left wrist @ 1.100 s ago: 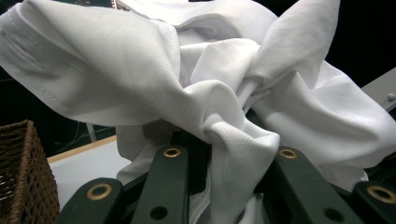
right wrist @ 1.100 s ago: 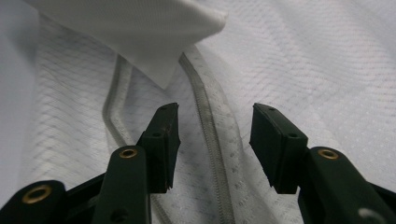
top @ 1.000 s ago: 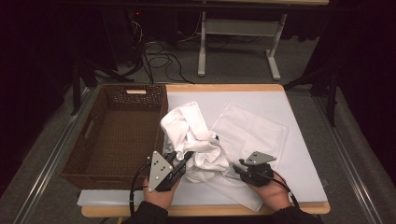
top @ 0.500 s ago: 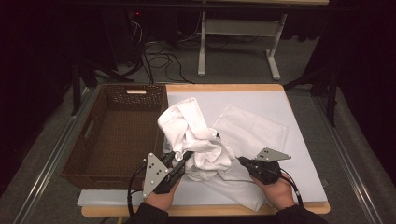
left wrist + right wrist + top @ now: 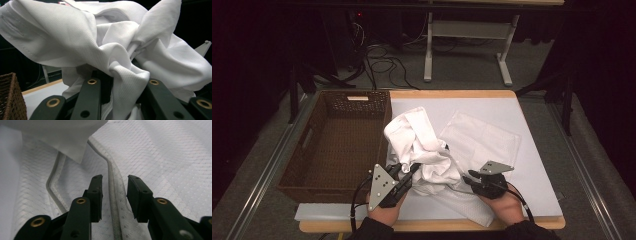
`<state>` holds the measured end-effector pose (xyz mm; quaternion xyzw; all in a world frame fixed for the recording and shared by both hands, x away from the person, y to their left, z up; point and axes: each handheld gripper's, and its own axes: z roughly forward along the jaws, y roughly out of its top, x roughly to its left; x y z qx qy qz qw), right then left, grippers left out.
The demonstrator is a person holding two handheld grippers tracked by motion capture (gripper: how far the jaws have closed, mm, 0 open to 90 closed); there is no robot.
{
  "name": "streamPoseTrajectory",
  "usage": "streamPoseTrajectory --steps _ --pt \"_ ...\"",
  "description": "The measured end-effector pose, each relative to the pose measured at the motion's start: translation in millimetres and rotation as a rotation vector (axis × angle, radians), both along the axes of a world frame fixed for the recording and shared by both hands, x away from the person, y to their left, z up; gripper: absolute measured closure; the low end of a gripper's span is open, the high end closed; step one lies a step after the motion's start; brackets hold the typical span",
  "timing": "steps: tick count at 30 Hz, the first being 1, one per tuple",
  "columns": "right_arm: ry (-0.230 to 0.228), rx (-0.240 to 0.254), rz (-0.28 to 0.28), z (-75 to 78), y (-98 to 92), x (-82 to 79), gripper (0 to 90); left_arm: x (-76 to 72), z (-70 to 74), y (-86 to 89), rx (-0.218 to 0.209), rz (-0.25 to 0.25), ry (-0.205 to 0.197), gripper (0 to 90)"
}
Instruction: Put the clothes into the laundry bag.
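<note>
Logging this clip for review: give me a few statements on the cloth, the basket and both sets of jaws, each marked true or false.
1. The left gripper has white cloth bunched between its jaws. True.
2. The right gripper is clamped on the cloth. False: its jaws stand apart over a hem of the flat mesh fabric.
3. The wicker basket holds folded cloth. False: it is empty.
4. The basket sits at the table's left. True.
</note>
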<state>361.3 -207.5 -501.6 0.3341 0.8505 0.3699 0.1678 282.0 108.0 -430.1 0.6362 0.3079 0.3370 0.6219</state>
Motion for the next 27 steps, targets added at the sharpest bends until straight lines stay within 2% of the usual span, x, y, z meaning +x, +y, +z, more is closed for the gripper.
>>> streamPoseTrajectory --steps 3,6,8,12,13,16,19,23,26,27 --pt "-0.011 -0.037 -0.005 -1.1 1.8 0.0 69.6 -0.1 -0.2 -0.1 0.002 -0.002 0.001 75.7" --pt "-0.007 -0.043 -0.01 -1.0 0.0 1.0 83.9 -0.2 -0.1 -0.2 0.001 -0.002 -0.001 75.7" --pt "-0.012 -0.019 -0.009 0.8 -1.9 0.7 88.1 -0.4 0.2 -0.3 0.0 -0.002 0.0 75.6" --pt "-0.022 0.048 -0.014 7.5 -5.9 -0.8 88.8 -1.8 5.3 0.9 0.005 0.004 -0.018 75.7" --pt "-0.024 0.063 -0.015 9.7 -6.9 -1.2 88.8 -3.4 8.2 1.2 -0.01 0.008 -0.031 75.7" --pt "-0.041 0.087 -0.016 14.5 -7.4 -2.8 88.8 -7.3 11.2 -1.8 -0.013 0.002 -0.048 75.7" --pt "-0.055 0.096 -0.015 16.8 -7.7 -3.3 88.9 -8.6 4.3 -13.9 0.023 0.0 -0.033 75.7" --pt "-0.07 0.124 -0.027 21.9 -10.1 -4.7 89.3 -5.2 -16.8 -32.8 0.071 0.004 0.026 75.8" --pt "-0.086 0.141 -0.029 27.0 -12.7 -5.4 89.4 0.2 -32.3 -51.3 0.119 0.011 0.055 75.8" --pt "-0.086 0.141 -0.029 27.0 -12.7 -5.4 89.4 0.2 -32.3 -51.3 0.119 0.011 0.055 75.7"
